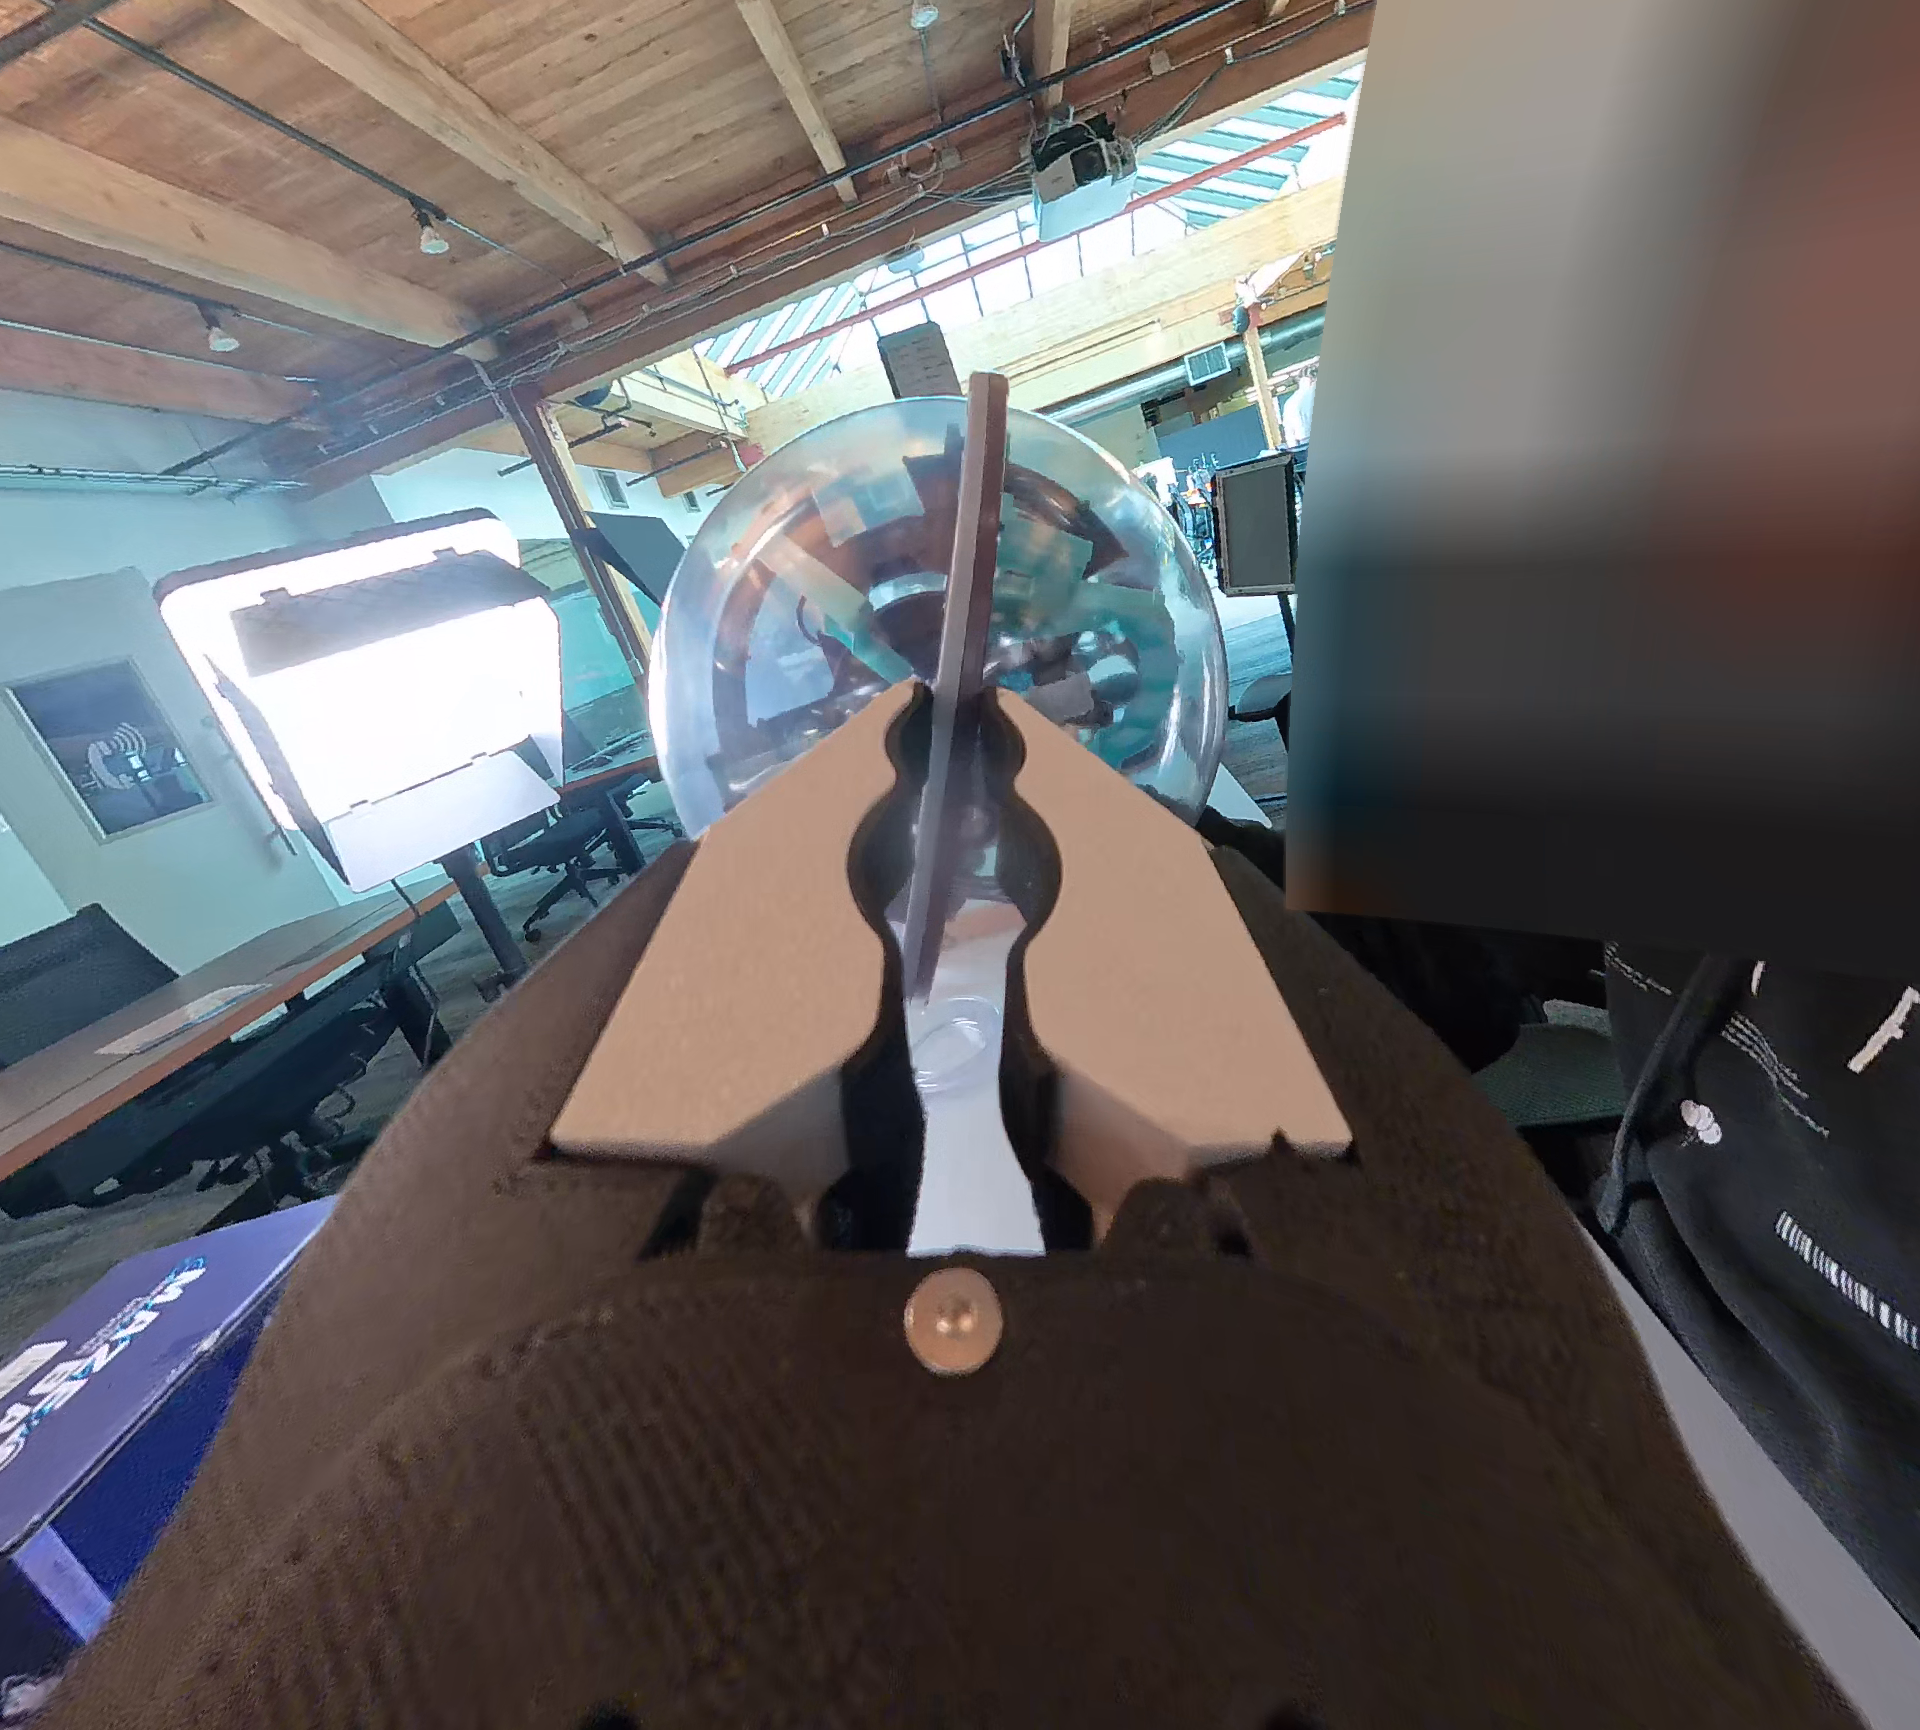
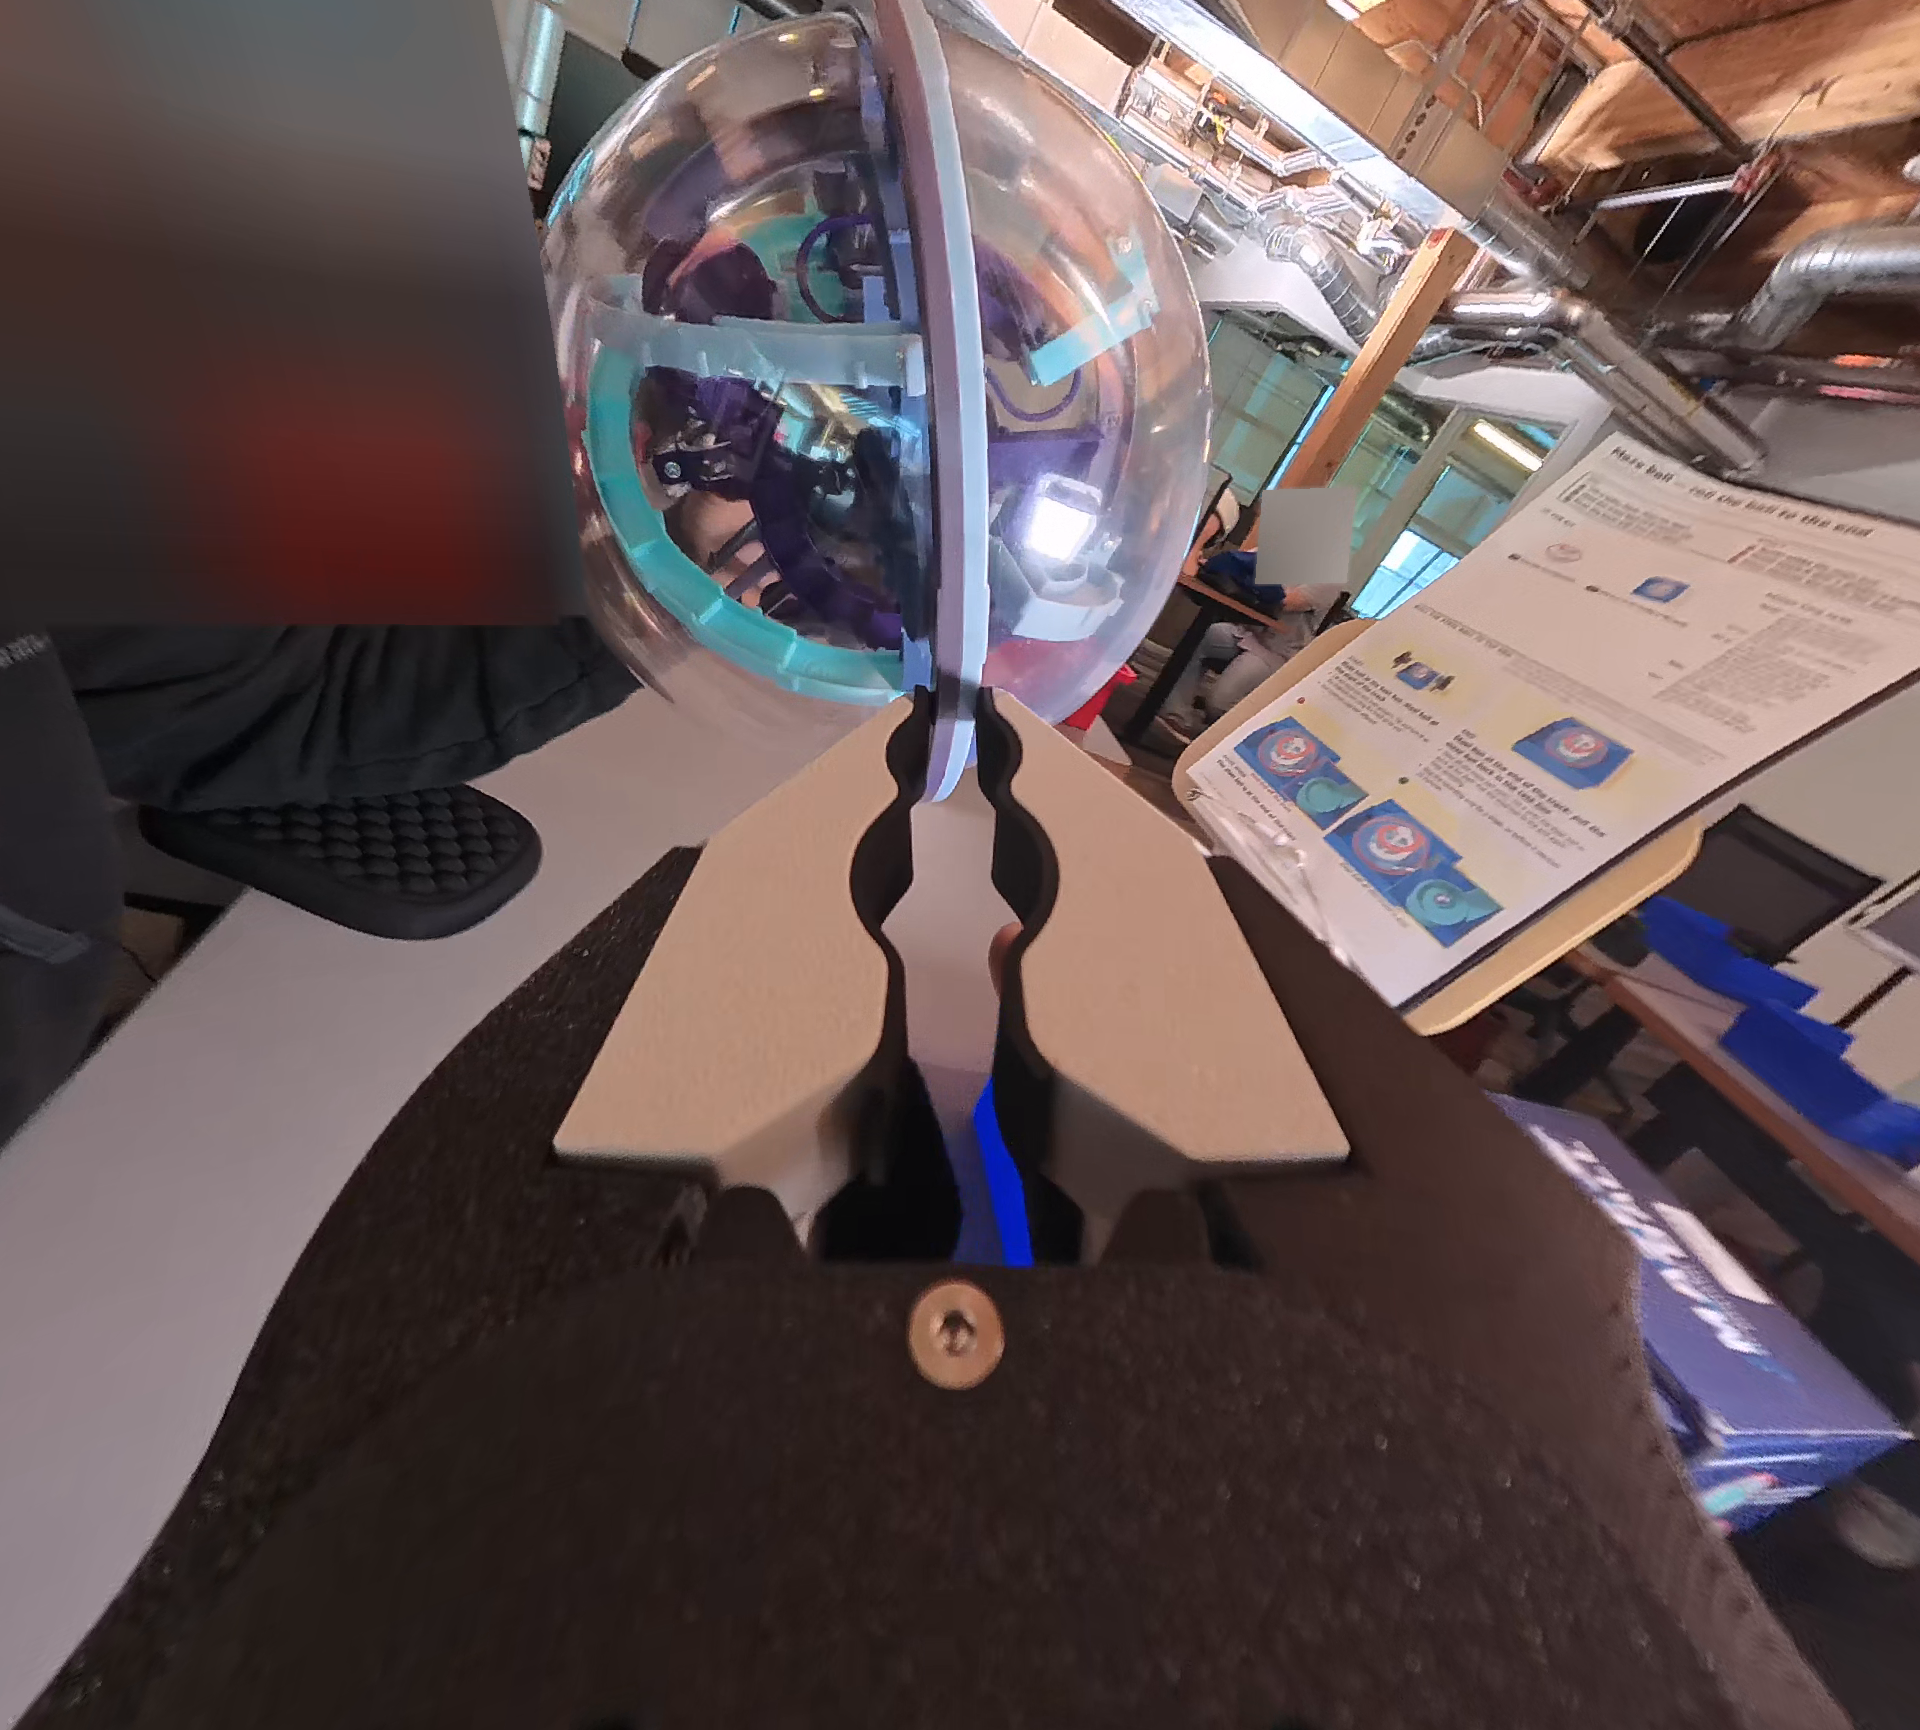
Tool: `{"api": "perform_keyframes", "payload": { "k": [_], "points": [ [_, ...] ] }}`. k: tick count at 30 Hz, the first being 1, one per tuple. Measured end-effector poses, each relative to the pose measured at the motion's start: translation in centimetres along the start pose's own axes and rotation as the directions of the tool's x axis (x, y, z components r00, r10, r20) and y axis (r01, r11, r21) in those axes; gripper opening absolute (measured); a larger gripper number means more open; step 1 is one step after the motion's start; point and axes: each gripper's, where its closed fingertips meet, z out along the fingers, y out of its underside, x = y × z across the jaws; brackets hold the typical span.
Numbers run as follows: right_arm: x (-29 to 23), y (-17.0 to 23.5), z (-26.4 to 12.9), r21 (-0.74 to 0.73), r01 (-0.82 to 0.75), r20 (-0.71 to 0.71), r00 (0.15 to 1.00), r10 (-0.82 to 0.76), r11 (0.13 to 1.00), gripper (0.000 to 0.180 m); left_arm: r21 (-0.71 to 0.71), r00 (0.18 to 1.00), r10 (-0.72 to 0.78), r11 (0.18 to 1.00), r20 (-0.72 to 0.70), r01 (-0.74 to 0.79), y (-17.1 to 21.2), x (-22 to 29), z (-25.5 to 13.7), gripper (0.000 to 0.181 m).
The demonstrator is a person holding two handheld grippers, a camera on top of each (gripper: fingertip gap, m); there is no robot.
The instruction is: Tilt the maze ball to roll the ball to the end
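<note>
Beneath timber ceiling beams, the clear plastic maze ball [image 2: 883, 371] is held aloft, its grey equatorial rim [image 2: 951, 433] (running upright) pinched from opposite sides by the left hand-held gripper [image 1: 951, 709] and right hand-held gripper [image 2: 951, 714], both narrowed onto it.

- Left wrist view: close behind its fingers, angled up at the wooden ceiling [image 1: 623, 70].
- Right wrist view: equally close, tilted upward — both share the maze ball [image 2: 883, 350].
</note>
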Motion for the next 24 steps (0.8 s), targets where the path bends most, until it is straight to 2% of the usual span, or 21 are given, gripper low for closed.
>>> {"api": "perform_keyframes", "payload": {
  "k": [24],
  "points": [
    [0.5,1.3,0.4,0.027,-0.162,0.045,0.986,0.161,0.986,0.006,-0.021,0.983,-0.158,0.987,0.097,0.161,0.6,-1.9,-0.3,0.008]
  ]
}}
